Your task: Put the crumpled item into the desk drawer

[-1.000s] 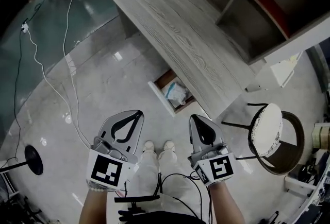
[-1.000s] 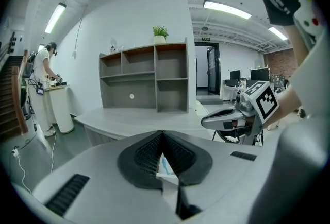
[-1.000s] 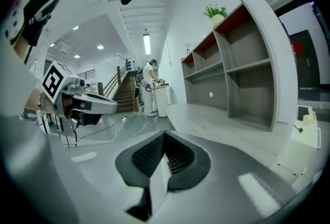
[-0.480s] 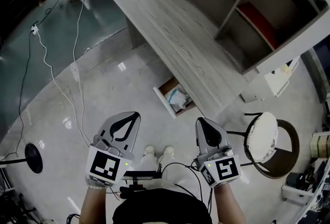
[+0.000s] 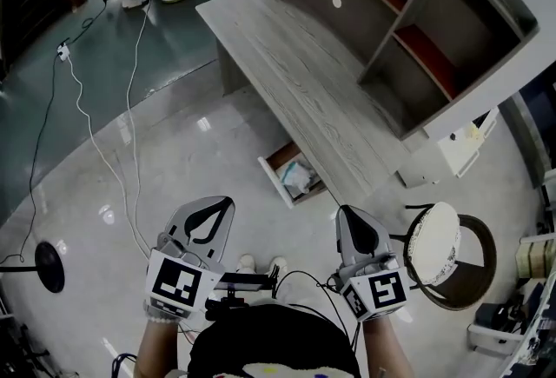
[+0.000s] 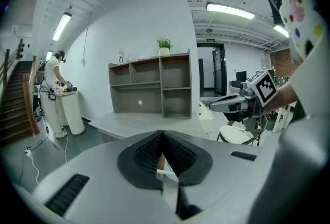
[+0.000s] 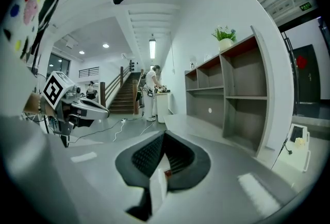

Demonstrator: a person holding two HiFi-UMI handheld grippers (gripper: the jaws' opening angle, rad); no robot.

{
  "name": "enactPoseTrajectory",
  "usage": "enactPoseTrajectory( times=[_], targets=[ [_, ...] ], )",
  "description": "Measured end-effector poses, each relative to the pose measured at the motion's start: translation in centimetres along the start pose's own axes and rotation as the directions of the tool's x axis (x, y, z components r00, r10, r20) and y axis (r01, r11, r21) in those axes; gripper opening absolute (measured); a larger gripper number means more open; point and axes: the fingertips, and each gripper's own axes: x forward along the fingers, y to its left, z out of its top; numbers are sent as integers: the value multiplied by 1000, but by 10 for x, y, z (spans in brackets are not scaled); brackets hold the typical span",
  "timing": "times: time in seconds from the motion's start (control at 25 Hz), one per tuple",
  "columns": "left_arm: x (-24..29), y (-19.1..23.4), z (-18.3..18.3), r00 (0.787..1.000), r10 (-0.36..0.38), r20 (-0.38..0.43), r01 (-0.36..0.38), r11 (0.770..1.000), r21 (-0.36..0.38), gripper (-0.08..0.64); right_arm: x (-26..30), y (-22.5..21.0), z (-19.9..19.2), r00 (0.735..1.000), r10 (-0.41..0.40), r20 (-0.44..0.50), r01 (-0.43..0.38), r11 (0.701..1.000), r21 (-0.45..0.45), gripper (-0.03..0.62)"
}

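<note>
In the head view, the crumpled item (image 5: 297, 179) already lies inside the open desk drawer (image 5: 273, 179), which juts out from under the bench (image 5: 295, 72) onto the floor side. Both claws hang well apart from it, near the person's body. The drawer sits ahead of them and between them, somewhat closer to the right claw (image 5: 351, 220) than to the left claw (image 5: 219, 209). The drawer's long axis runs on a slant, from the bench edge down toward the person's left. Any push to close it would therefore have to go forward and to the right along that line, and I judge the right claw the better placed for it. A stool (image 5: 432, 246) stands just off the right claw's outer side. In the left gripper view, the left claw (image 6: 163, 136) is pressed together and pinches nothing. It looks level across the bench top (image 6: 149, 124), with the drawer below its line of sight and the right claw (image 6: 227, 104) off to the side. In the right gripper view, the right claw (image 7: 164, 138) is likewise pressed together and empty. It faces the bench (image 7: 198, 127) and the shelf unit (image 7: 232, 89), and the item is out of its sight too.
</note>
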Motion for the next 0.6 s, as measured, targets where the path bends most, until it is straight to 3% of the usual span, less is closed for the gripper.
enactPoseTrajectory(
  times=[0.28, 0.6],
  targets=[
    [-3, 1, 1, 1000, 5, 3, -5, 1000, 3, 6, -2, 10, -4, 998, 11, -62, -11, 1000, 10, 9],
    [-4, -6, -3, 1000, -11, -11, 11, 1000, 6, 6, -3, 12, -3, 999, 6, -46, -5, 1000, 17, 9]
  ],
)
